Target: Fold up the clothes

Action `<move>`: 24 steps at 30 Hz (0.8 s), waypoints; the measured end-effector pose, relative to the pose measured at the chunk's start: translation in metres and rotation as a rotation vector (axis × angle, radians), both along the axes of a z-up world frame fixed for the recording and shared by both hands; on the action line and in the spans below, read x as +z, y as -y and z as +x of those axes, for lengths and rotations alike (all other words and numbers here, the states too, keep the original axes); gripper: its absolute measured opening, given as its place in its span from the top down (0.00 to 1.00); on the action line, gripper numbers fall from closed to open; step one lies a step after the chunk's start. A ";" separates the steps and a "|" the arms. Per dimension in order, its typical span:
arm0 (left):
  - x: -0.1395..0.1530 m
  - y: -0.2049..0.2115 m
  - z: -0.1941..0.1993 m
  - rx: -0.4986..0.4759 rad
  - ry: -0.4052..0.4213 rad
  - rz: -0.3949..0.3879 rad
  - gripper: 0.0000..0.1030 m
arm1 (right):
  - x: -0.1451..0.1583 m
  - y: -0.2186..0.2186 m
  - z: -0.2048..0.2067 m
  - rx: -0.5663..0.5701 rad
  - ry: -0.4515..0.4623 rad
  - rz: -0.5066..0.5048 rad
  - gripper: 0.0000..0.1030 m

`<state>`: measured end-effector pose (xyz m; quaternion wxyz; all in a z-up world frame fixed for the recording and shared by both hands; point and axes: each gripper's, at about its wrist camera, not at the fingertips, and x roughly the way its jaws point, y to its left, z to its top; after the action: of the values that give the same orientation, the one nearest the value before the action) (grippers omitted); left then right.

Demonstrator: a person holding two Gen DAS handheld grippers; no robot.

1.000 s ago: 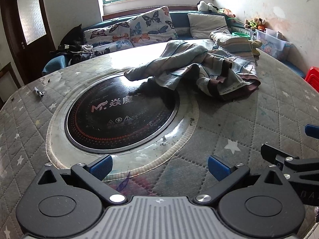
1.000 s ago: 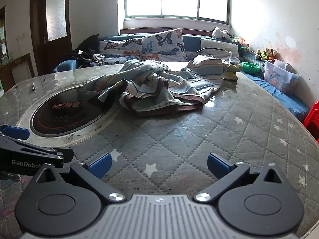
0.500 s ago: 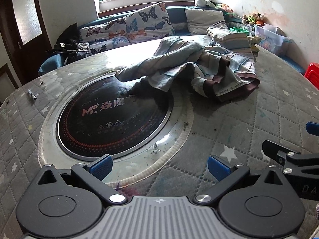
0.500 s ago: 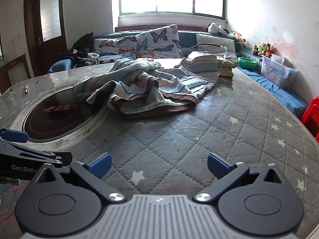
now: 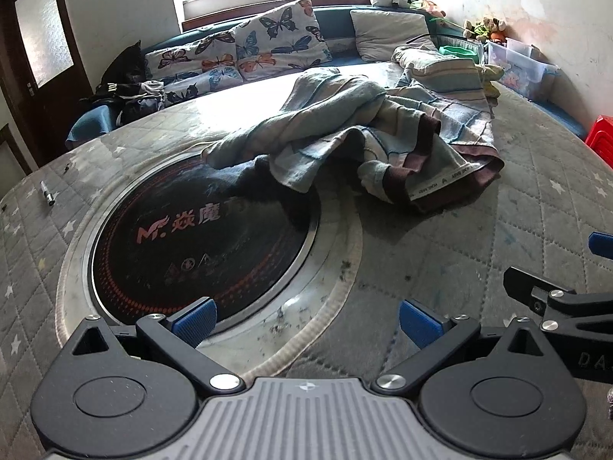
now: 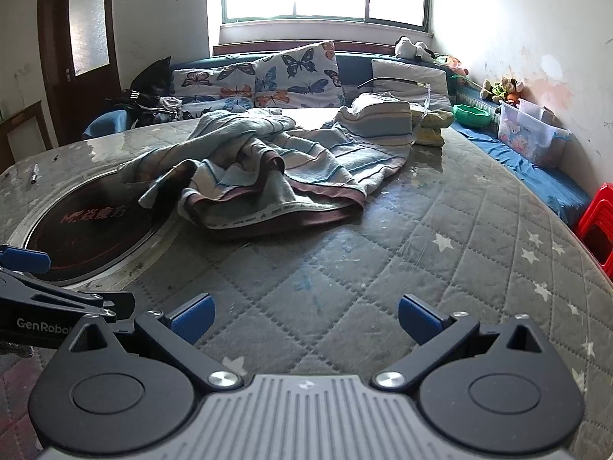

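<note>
Your left gripper (image 5: 304,320) and right gripper (image 6: 304,318) both have fingers spread wide, holding nothing, low over the quilted bench (image 6: 440,268). The crumpled striped towel (image 6: 268,168) lies well ahead, partly over the round cooktop (image 5: 203,237). Reach for its brown-bordered edge, one corner per gripper.

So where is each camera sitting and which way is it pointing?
Left wrist: on the left gripper, low over the table, facing across the black hotplate to the crumpled cloth and the window; its own open blue-tipped fingers show, plus part of the right gripper at the right edge.
Right wrist: on the right gripper, low over the quilted table, facing the cloth and sofa; its open fingers show, with the left gripper at the left edge.
Shared: cloth, hotplate, butterfly cushions, window.
</note>
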<state>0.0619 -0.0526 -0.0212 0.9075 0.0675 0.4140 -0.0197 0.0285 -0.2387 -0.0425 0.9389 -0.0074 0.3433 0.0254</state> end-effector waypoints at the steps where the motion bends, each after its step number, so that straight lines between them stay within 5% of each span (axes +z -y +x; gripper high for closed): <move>1: 0.000 0.001 0.002 0.000 0.002 0.002 0.00 | 0.000 0.001 0.001 0.000 0.000 0.000 0.00; 24: -0.002 0.010 0.024 -0.005 -0.008 0.009 0.00 | -0.004 0.011 0.023 -0.016 -0.015 0.025 0.00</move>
<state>0.0859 -0.0628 -0.0229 0.9055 0.0727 0.4176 -0.0205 0.0519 -0.2499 -0.0469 0.9365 0.0073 0.3499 0.0225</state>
